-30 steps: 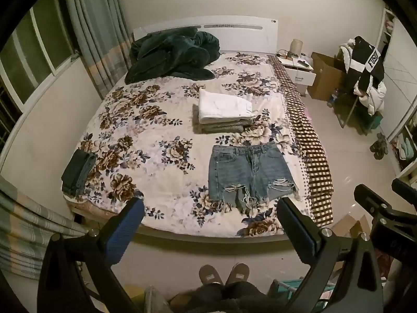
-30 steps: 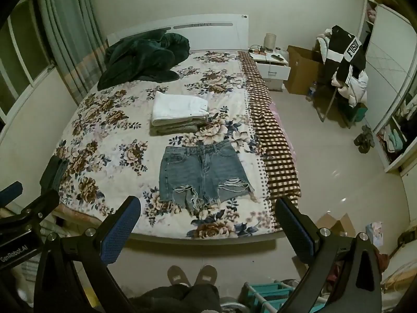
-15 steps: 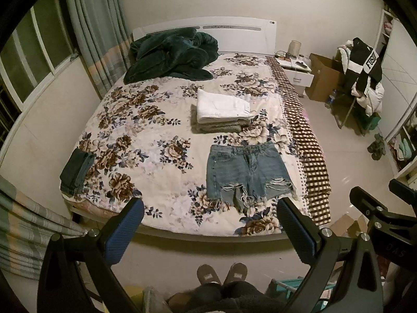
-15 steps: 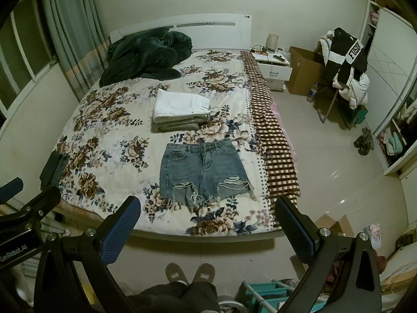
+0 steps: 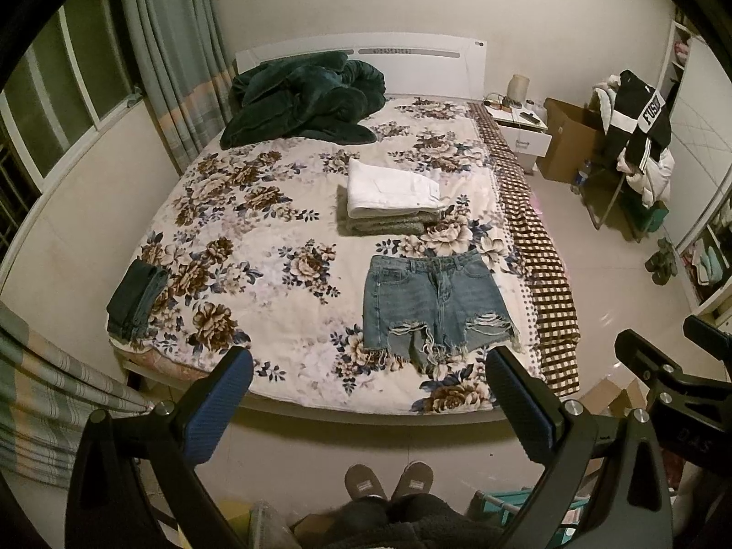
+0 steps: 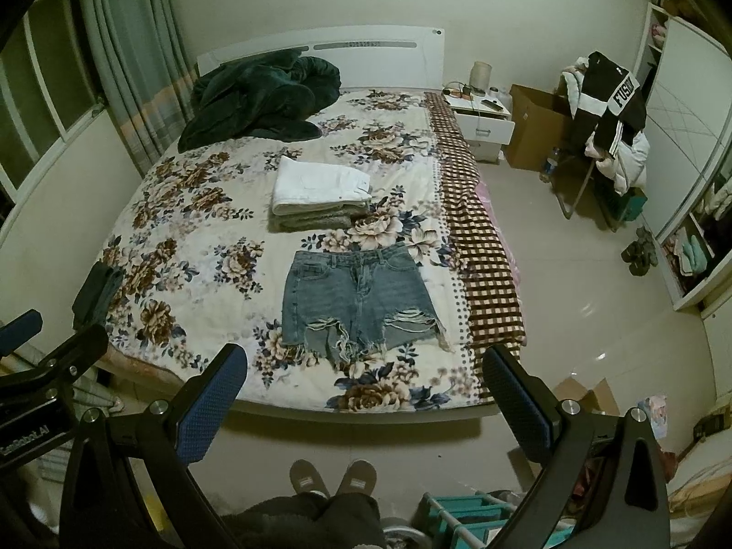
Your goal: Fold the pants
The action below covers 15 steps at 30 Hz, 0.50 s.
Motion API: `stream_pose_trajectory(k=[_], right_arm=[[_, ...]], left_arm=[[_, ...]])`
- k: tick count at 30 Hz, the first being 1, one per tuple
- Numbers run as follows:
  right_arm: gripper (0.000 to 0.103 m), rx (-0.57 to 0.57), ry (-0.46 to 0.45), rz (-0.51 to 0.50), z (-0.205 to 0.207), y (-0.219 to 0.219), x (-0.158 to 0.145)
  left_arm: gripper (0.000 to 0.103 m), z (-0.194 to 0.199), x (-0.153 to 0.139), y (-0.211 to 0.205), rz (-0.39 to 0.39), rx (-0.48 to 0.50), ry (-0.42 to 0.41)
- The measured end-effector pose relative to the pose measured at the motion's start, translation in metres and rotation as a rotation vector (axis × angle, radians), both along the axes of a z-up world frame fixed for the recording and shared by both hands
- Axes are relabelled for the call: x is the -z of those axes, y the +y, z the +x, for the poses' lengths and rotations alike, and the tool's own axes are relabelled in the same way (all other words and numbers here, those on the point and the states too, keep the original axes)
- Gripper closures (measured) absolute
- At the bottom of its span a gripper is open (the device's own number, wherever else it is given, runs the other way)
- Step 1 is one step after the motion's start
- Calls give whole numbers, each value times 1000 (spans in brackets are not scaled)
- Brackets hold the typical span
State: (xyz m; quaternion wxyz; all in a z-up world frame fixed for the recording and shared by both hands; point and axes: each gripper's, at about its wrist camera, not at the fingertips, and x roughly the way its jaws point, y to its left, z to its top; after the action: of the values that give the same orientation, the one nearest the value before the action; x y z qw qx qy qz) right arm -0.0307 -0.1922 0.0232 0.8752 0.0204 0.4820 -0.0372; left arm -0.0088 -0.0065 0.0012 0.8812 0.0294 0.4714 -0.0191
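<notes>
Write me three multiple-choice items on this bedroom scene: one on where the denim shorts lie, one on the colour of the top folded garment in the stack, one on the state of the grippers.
1. Where do the denim shorts lie?
A. On the floor
B. Flat on the bed near its foot
C. On the chair

2. What colour is the top garment of the folded stack?
A. White
B. Red
C. Black

3. How are the left gripper and right gripper?
A. Both shut on cloth
B. One holding the shorts
C. Both open and empty

Answers: B, the shorts are spread on the floral cover; A, the top garment is white; C, both grippers' fingers stand wide apart, short of the bed.
</notes>
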Motion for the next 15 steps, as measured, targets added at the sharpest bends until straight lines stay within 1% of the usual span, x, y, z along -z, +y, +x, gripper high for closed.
stream_pose_trajectory(k=[15], right_arm=[[0,0,1,1,-3,-2,-2]], left_arm=[[0,-2,0,-1,-2,2,-3]])
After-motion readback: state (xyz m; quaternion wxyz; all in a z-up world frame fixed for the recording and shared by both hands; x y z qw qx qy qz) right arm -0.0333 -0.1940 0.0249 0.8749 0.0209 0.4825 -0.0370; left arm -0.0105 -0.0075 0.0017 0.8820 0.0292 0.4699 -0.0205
